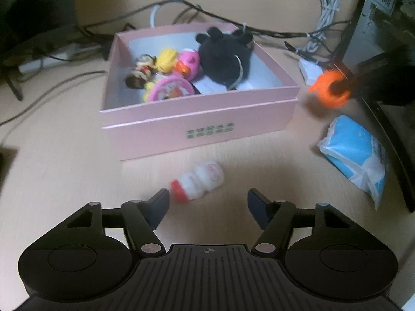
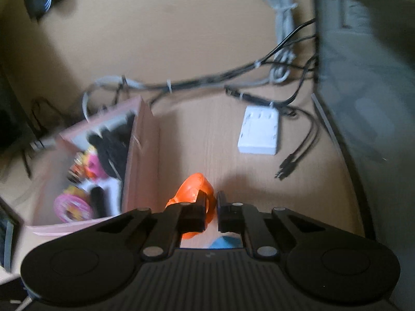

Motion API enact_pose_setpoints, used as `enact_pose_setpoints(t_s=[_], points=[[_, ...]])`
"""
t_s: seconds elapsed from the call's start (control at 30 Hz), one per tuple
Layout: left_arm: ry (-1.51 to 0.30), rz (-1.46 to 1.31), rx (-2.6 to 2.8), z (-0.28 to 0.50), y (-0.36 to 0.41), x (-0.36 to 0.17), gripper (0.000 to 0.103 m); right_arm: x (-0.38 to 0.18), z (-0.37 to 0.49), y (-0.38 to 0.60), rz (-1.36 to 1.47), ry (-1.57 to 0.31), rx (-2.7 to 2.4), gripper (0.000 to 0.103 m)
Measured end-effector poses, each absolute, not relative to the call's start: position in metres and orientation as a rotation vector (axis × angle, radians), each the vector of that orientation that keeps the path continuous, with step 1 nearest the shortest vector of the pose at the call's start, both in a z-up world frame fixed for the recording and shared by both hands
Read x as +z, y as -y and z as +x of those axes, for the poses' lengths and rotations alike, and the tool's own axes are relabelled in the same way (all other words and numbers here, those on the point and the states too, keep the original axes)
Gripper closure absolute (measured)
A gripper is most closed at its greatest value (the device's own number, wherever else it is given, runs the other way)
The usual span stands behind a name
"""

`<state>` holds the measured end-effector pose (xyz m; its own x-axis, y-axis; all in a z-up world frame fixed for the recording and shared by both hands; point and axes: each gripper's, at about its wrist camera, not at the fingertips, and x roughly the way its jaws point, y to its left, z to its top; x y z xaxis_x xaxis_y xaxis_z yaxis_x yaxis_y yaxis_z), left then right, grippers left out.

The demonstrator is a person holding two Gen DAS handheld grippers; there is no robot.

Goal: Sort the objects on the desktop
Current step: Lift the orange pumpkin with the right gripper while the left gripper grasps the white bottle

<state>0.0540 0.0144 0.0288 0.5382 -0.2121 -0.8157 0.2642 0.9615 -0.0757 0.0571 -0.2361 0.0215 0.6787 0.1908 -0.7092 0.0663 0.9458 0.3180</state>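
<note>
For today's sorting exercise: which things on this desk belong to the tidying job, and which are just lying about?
Part of the job:
pink box already holding toys
white toy with red cap, between the open left gripper fingers
orange toy, pinched by the right gripper
blue packet

Lying about:
cables
white adapter

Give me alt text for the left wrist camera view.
The open left gripper hovers near a small white bottle lying on the desk before a pink box of toys; at right, an orange toy.
</note>
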Motion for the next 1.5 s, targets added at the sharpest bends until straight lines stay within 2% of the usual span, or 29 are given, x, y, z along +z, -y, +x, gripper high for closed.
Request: enact_pose_setpoints(t_s=[0.17,0.27,0.43,0.5,0.57,0.63,0.67,0.83,1.03,1.1,1.13,1.5], points=[[-0.934,0.091,-0.298,0.069,-0.001,0.024,0.040,0.056,0.004,0.241,0.357,-0.787,0.158,0.095],[-0.923,0.109,-0.313,0.073,0.004,0.024,0.055,0.054,-0.026,0.233,0.330,-0.851,0.223,0.095],[-0.932,0.130,-0.364,0.054,0.006,0.025,0.055,0.009,-0.056,0.214,0.265,-1.008,0.243,0.093],[-0.940,0.141,-0.390,0.041,0.006,0.025,0.055,-0.001,-0.066,0.212,0.235,-1.021,0.229,0.084],[-0.944,0.157,-0.414,0.028,0.007,0.026,0.054,-0.001,-0.076,0.213,0.209,-0.998,0.232,0.053],[-0.941,0.178,-0.424,0.017,0.008,0.026,0.053,0.002,-0.086,0.212,0.172,-0.965,0.235,0.033],[-0.941,0.179,-0.424,0.014,0.008,0.026,0.052,0.002,-0.089,0.211,0.154,-0.954,0.238,0.031],[-0.940,0.156,-0.403,0.005,0.002,0.032,0.050,-0.009,-0.094,0.195,0.035,-0.944,0.257,0.030],[-0.941,0.137,-0.396,-0.006,-0.007,0.038,0.040,-0.022,-0.077,0.190,-0.003,-0.913,0.230,0.030],[-0.941,0.136,-0.395,-0.009,-0.008,0.038,0.037,-0.022,-0.074,0.188,-0.012,-0.905,0.243,0.036],[-0.940,0.139,-0.394,-0.010,-0.009,0.038,0.037,-0.022,-0.074,0.186,-0.024,-0.902,0.250,0.043],[-0.900,0.174,-0.431,-0.001,0.009,0.035,0.032,0.002,-0.095,0.192,-0.012,-0.880,0.250,0.043]])
